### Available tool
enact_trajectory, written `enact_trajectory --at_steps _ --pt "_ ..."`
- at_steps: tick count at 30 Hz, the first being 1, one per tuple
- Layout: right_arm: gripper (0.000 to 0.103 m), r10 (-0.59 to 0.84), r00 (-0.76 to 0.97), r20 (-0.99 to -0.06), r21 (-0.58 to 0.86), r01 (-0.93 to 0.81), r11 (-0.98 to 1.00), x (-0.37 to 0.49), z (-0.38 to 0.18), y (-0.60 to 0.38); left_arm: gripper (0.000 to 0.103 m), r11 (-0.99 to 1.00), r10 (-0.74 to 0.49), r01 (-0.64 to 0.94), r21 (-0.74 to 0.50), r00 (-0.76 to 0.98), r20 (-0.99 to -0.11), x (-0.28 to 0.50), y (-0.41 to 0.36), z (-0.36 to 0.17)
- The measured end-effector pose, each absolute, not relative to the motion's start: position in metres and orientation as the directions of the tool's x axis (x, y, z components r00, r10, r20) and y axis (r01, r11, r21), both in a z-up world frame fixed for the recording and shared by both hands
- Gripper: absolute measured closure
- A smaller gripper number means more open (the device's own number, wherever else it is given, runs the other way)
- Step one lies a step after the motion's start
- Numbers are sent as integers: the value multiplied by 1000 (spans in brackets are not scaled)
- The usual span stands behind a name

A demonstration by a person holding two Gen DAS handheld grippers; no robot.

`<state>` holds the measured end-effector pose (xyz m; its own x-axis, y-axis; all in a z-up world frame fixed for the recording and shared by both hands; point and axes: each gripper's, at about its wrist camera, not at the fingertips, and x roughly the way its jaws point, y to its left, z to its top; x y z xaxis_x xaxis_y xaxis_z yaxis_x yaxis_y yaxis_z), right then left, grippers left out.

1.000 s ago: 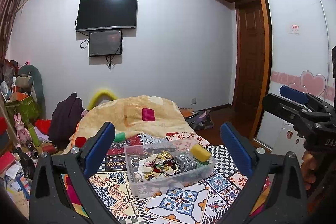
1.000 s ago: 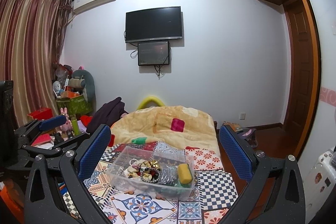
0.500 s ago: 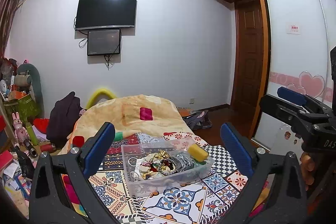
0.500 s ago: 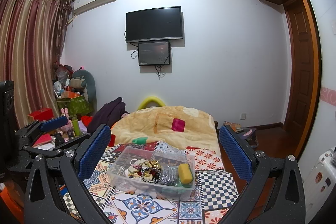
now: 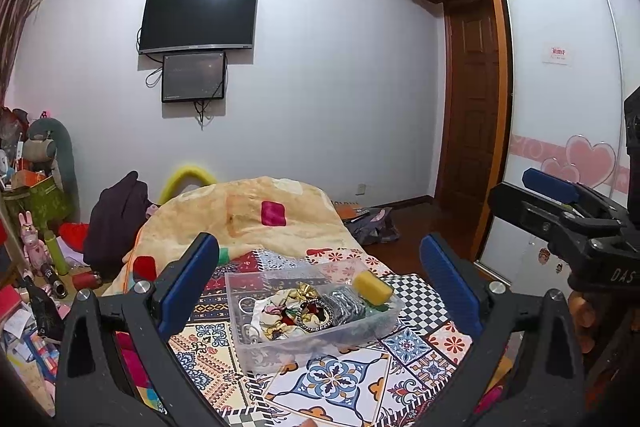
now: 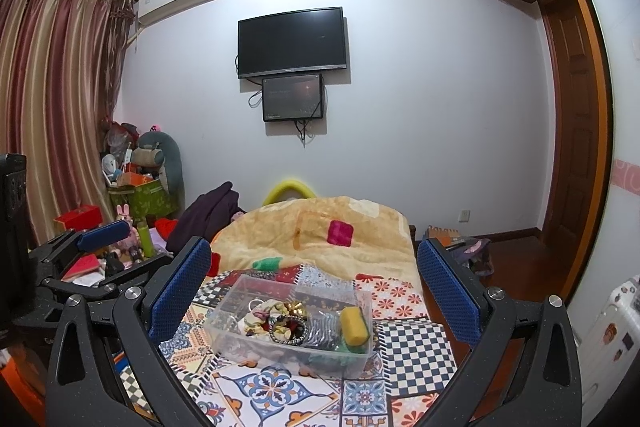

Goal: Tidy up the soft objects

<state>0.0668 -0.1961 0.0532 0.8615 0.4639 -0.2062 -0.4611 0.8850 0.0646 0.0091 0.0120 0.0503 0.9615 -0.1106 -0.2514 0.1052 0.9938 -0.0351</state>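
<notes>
Both claws hover above the bed, facing a clear bin [image 5: 316, 311] that sits on the patterned quilt [image 5: 344, 383]. The left gripper [image 5: 320, 283] has its blue pads spread wide apart and holds nothing; the right gripper [image 6: 316, 283] is likewise spread and empty, with the bin framed between its fingers.

The bin holds the soft items: a yellow sponge [image 5: 373, 287] at its right end, resting against the wall; a floral scrunchie [image 5: 280, 307] near the middle; a beaded ring [image 5: 314, 313] just beside it; and a dark striped cloth [image 5: 345, 303] between ring and sponge. Something green lies under the sponge, too hidden to identify.

Handling, as a judgement: all items appear light and compressible. The sponge should give under the pads and spring back, so a grasp across its short sides, near the middle, seems best. The scrunchie and cloth are limp; pinching a raised fold seems safer than scooping. The beaded ring looks harder and may slip. The thin-walled bin is likely to slide or tip if nudged.

A green sponge [image 6: 267, 263] and a red one [image 6: 340, 231] lie on the blanket [image 6: 312, 227] beyond the bin, well apart from both claws.
</notes>
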Motion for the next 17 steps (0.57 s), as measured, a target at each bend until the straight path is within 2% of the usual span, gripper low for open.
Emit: enact_trajectory --at_steps 17 --pt "0 454 860 -233 54 -455 889 69 49 -196 0 994 -111 105 -37 961 -253 9 11 48"
